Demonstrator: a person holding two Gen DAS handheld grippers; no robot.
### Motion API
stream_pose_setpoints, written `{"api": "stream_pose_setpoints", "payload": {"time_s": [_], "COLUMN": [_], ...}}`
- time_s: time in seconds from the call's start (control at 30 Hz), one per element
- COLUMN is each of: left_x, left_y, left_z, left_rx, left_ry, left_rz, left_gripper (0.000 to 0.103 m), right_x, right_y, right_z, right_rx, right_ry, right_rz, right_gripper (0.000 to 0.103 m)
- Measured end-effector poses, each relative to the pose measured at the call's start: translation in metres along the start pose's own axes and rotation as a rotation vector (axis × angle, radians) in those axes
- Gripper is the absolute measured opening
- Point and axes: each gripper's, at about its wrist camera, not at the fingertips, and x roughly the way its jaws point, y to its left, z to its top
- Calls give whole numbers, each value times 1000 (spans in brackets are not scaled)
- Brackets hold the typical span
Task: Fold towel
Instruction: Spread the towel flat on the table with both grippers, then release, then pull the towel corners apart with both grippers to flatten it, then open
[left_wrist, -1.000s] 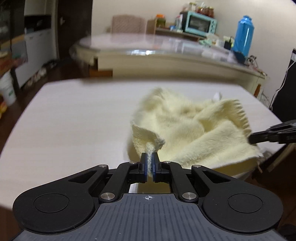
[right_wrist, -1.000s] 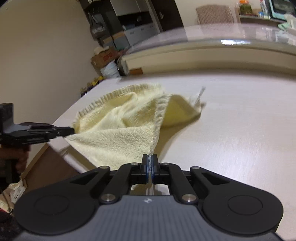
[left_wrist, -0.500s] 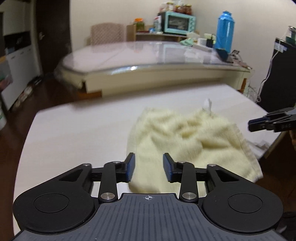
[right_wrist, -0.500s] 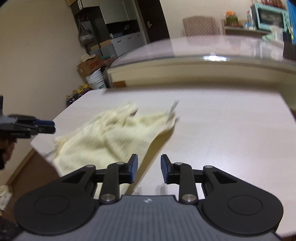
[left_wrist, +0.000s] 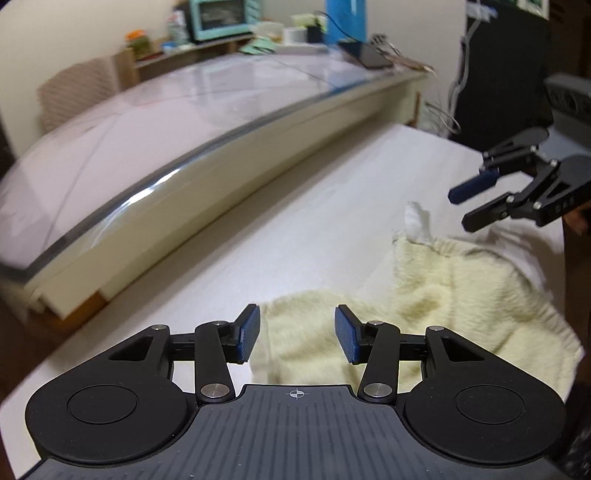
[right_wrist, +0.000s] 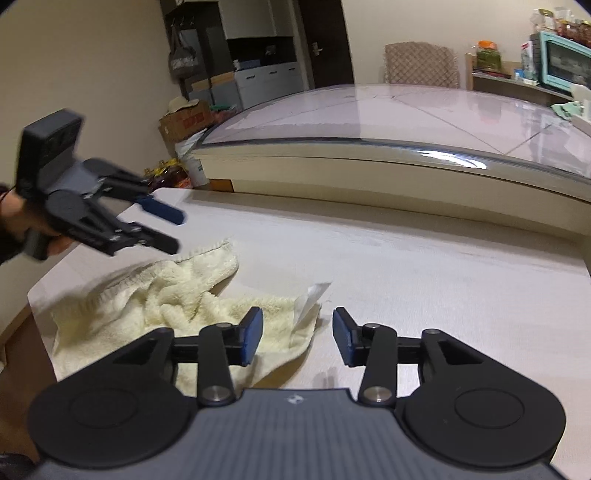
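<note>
Towel (left_wrist: 454, 295) lies rumpled on the bench (right_wrist: 424, 266) — left claw (left_wrist: 297, 339) and right claw (right_wrist: 297, 336) both gape, empty; its white tag (right_wrist: 310, 299) unreadable.

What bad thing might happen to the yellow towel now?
The towel lies rumpled with one side draped over the table edge, so it might slide off. Both the left tongs and right tongs are open and hold nothing, so a grab at the bunched part may catch several layers and spoil the fold.
</note>
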Motion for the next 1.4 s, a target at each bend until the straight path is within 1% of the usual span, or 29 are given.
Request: {"api": "stream_pose_setpoints", "payload": {"time_s": [0.17,0.37,0.43,0.53,0.63,0.67,0.7,0.73,0.77,0.8,0.83,0.87,0.9,0.97,1.1,1.13,1.17,1.2,1.27,1.33,1.4], "left_x": [22,40,45,51,53,53,53,53,53,52,51,50,49,43,26,21,15,11,7,9,13], "left_y": [16,21,22,21,21,20,20,19,18,17,16,13,10,4,8,10,12,14,14,11,8], "left_z": [7,6,7,6,4,4,4,4,2,1,0,-1,-3,-11,-22,-25,-28,-31,-32,-31,-25], "left_rx": [91,207,239,288,313,323,328,329,329,329,330,331,333,323,249,231,206,190,180,192,227], "left_ry": [36,93,109,129,131,132,134,133,132,132,132,131,129,110,37,20,-2,-13,-24,-18,-6], "left_rz": [-80,-146,-154,-164,-175,-179,-183,-191,-198,-198,-194,-186,-174,-151,-121,-108,-93,-87,-91,-104,-103], "left_gripper": [43,42,40,40,41,37,34,27,22,20,11,8,2,1,0,0,0,0,0,0,1], "right_x": [13,17,18,19,21,22,22,24,26,28,30,31,33,38,49,51,54,56,60,62,61], "right_y": [-11,-17,-18,-18,-18,-17,-17,-16,-16,-15,-14,-12,-11,-10,-8,-7,-7,-7,-6,-4,-2], "right_z": [5,2,1,0,1,1,2,3,4,5,6,8,9,12,17,17,18,19,19,18,16], "right_rx": [12,20,24,19,9,5,0,-5,-8,-12,-17,-22,-26,-29,-39,-40,-39,-38,-33,-36,-50], "right_ry": [22,36,41,46,53,56,59,61,66,68,70,74,76,82,101,106,110,115,121,128,128], "right_rz": [26,29,29,30,30,28,26,24,28,32,36,41,46,54,67,67,67,66,70,69,54], "right_gripper": [47,51,52,55,58,59,59,59,59,59,59,59,59,59,58,57,53,53,52,51,39]}}
